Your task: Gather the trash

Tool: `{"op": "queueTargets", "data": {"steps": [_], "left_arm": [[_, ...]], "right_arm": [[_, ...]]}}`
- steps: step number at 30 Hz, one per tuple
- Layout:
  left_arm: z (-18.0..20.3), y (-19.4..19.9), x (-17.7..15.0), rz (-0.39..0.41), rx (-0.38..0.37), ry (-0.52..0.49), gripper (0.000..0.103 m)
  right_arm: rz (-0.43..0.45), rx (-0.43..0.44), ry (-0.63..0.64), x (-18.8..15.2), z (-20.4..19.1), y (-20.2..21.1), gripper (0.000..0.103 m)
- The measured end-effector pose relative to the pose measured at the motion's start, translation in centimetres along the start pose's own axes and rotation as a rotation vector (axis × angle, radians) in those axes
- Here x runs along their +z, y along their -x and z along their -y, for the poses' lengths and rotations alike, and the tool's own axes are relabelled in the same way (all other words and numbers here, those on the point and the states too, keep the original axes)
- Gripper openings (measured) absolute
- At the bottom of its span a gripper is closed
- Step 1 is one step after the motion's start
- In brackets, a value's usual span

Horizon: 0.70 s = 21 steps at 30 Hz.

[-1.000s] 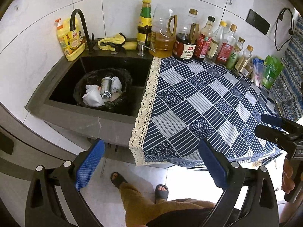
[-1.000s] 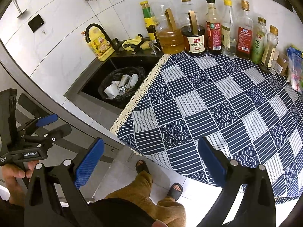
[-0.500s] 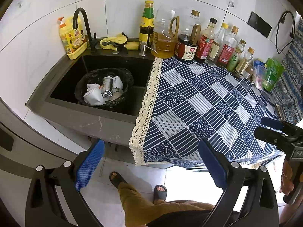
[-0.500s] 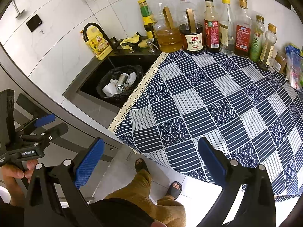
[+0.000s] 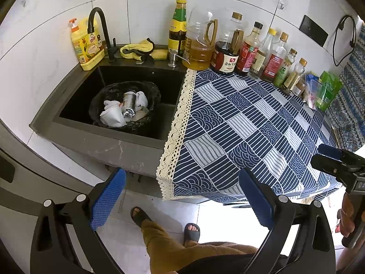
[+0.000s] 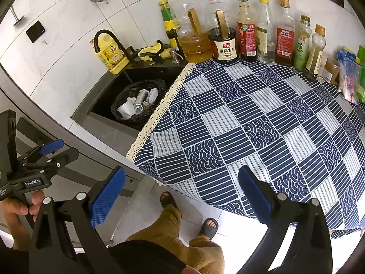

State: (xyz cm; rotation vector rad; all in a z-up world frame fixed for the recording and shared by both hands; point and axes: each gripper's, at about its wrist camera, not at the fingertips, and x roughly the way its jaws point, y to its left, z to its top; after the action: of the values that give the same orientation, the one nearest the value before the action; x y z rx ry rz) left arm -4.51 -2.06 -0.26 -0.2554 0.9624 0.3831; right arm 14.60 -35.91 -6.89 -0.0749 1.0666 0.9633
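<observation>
Little changed over the last second: both claws, left [image 5: 181, 196] and right [image 6: 181, 195], still wide open and empty, backed off worktop [image 6: 251, 118]; trash [image 5: 124, 110] sits in bin [image 5: 150, 91], cloth bare, collection likely done.

The trash bin [image 5: 124, 105] sits in the sink [image 5: 75, 86] — left of the tabletop [image 5: 251, 125], bottles [image 5: 251, 50] lining its back.

White cups, wrappers and crushed foil trash [image 5: 124, 110] fill the black-lined bin [image 5: 150, 91].

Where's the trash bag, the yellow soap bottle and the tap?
trash bag [image 5: 152, 91]: left wrist view, black rim.
yellow soap bottle [image 5: 87, 48]: left wrist view, label.
tap [image 5: 103, 26]: left wrist view, curved black neck.
</observation>
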Motion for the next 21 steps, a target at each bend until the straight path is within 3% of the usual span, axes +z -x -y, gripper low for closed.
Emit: {"op": "queueTargets", "data": {"steps": [21], "left_arm": [[-0.10, -0.61, 0.23, -0.005, -0.004, 0.000, 0.096]], "right_arm": [[-0.015, -0.003, -0.011, 0.38, 0.12, -0.44, 0.098]]}}
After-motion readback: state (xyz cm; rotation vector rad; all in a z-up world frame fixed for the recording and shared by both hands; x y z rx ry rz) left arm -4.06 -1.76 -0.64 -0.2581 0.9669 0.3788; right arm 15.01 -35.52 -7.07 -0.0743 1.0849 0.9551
